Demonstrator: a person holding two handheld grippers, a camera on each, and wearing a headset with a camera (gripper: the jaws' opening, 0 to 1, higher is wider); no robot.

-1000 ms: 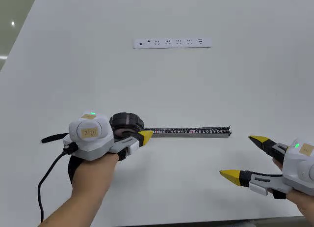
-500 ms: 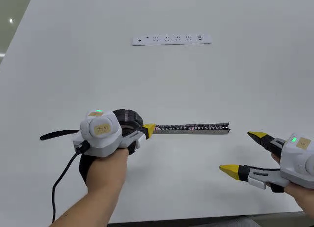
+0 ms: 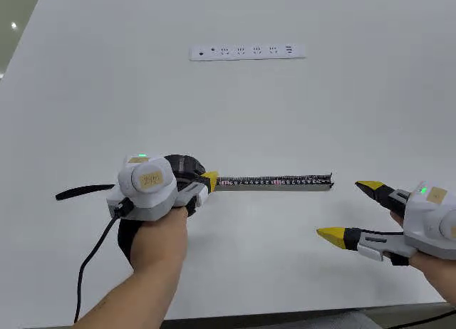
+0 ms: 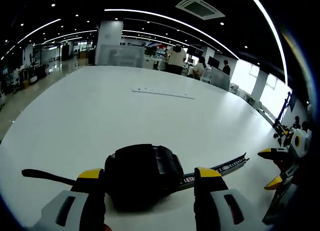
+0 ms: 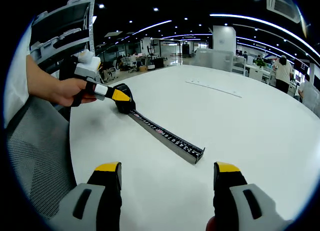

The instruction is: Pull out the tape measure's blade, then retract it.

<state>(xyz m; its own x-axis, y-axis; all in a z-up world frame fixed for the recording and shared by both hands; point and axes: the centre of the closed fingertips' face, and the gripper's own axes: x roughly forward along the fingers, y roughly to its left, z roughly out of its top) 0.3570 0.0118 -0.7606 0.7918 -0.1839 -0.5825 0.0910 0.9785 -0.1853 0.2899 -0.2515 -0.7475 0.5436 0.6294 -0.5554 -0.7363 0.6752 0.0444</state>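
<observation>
A black tape measure case [image 3: 187, 169] lies on the white table [image 3: 235, 115], its blade [image 3: 274, 181] drawn out to the right and flat on the surface. My left gripper [image 3: 191, 174] is shut on the case [image 4: 142, 173], one jaw on each side. A black strap [image 3: 82, 193] trails left from the case. My right gripper [image 3: 350, 210] hovers open, a short way right of and nearer than the blade's hook end [image 3: 330, 180]. The right gripper view has the blade [image 5: 165, 136] ahead of my right gripper [image 5: 167, 167], clear of both jaws.
A white power strip [image 3: 247, 52] lies at the far side of the table. A black cable [image 3: 92, 261] hangs from the left gripper toward the near table edge. People stand in the office beyond the table [image 4: 175, 58].
The camera has shifted a little. The left gripper's body has turned slightly over the case, and the right gripper has edged a bit toward the blade. The blade's drawn-out length looks unchanged.
</observation>
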